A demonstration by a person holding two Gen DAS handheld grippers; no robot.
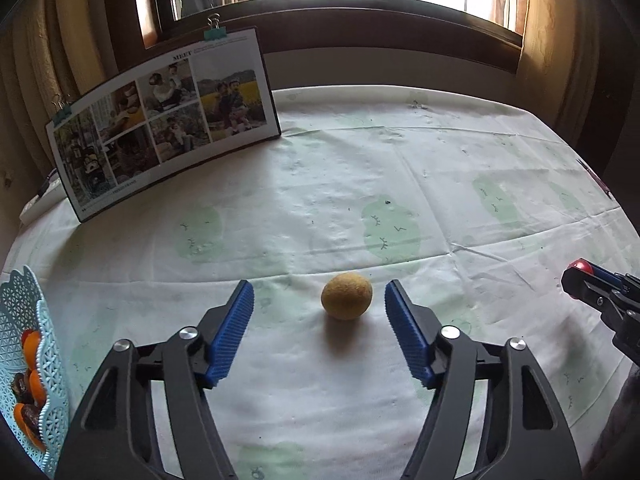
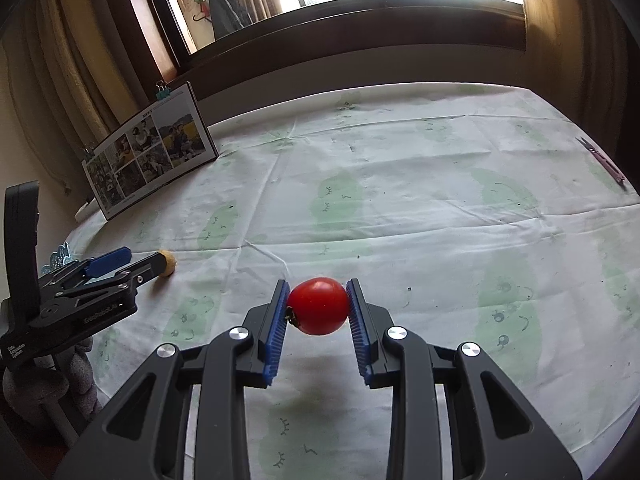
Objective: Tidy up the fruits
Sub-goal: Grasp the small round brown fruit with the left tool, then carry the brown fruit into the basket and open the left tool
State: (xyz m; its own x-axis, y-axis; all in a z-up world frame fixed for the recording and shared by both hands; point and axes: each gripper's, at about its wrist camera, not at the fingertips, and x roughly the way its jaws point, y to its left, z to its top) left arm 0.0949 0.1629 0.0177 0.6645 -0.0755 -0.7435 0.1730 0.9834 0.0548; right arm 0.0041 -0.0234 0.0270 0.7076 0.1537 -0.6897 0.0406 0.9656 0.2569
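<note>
In the left wrist view, the left gripper (image 1: 319, 306) hangs low over the table with its ribbed blue pads (image 1: 234, 332) spread wide. A small, rough-skinned yellow-brown round fruit (image 1: 346, 296) sits on the pale green-patterned tablecloth (image 1: 440, 184) at centre frame, just ahead of the gap between the pads and touching neither. That wide stance, squared to the fruit, reads as a lineup for a grasp not yet made.

At the lower left edge of the same view stands a light blue lattice plastic basket (image 1: 24, 312). Orange pieces and some dark brown ones lie inside it, so I judge it to be the place where fruit is collected. Keeping it near the left gripper makes for a short carry.

In the right wrist view, the right gripper (image 2: 318, 307) pinches a glossy red round tomato-like fruit (image 2: 318, 306) at lower centre, one blue pad against each flank. A dark shadow on the cloth below it suggests that it is held clear of the table. Gripping across the middle keeps such a smooth ball from rolling out.

A clipped photo board (image 1: 160, 120) leans at the upper left of the table, well apart from both fruits. A thin pink tool (image 2: 604, 166) lies near the right edge; what it is, I cannot tell.
</note>
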